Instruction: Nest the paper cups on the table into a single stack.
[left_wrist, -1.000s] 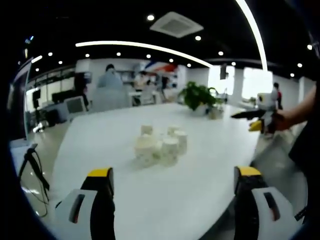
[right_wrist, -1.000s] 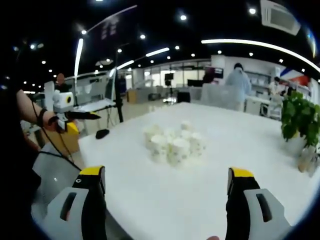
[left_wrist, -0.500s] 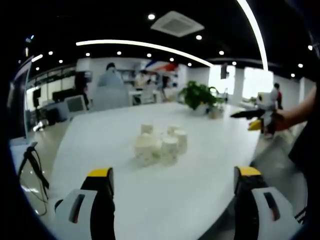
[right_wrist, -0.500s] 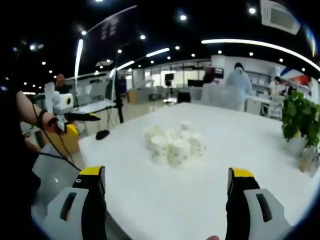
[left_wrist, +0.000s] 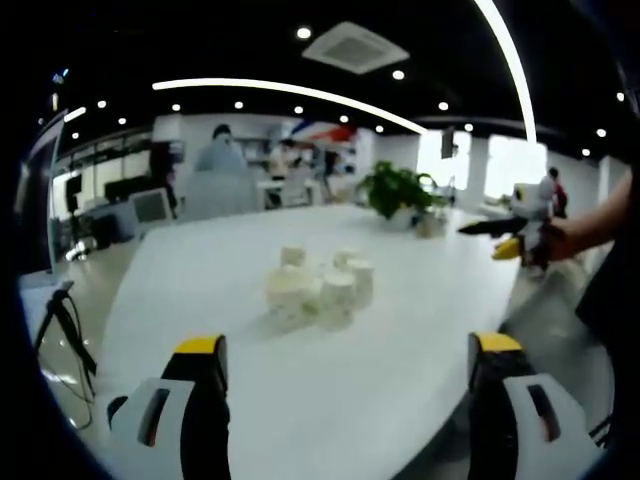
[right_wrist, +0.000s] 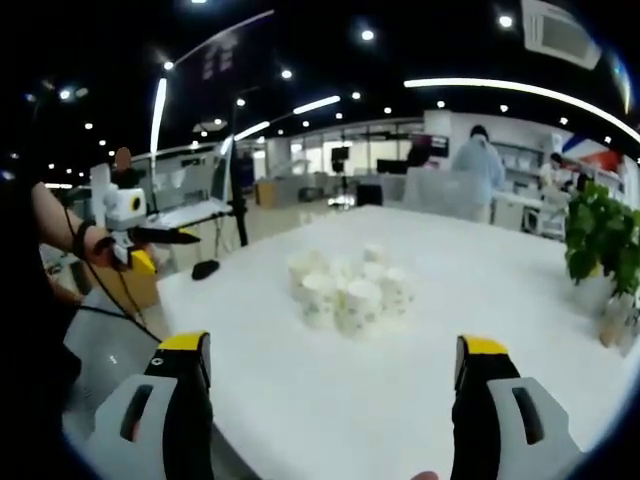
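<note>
White paper cups (left_wrist: 318, 288) stand in a tight cluster on a white table (left_wrist: 400, 340), well ahead of both tongs and roughly midway between each pair of jaws. In the right gripper view the same cups (right_wrist: 348, 288) appear grouped near the table's middle; most seem to stand upright with their long axes vertical, though the blur makes it hard to tell which ends face up. The left gripper (left_wrist: 345, 390) is released, its yellow-tipped jaws set wide apart above the near table edge, holding nothing. The right gripper (right_wrist: 330, 385) is likewise spread wide and empty, well short of the cups. In the left gripper view the right gripper is seen at far right, held in a person's hand (left_wrist: 560, 240), beyond the table edge. In the right gripper view the left gripper is seen at far left, gripped by a hand (right_wrist: 95, 243). A potted plant (left_wrist: 398, 190) stands on the table beyond the cups.
</note>
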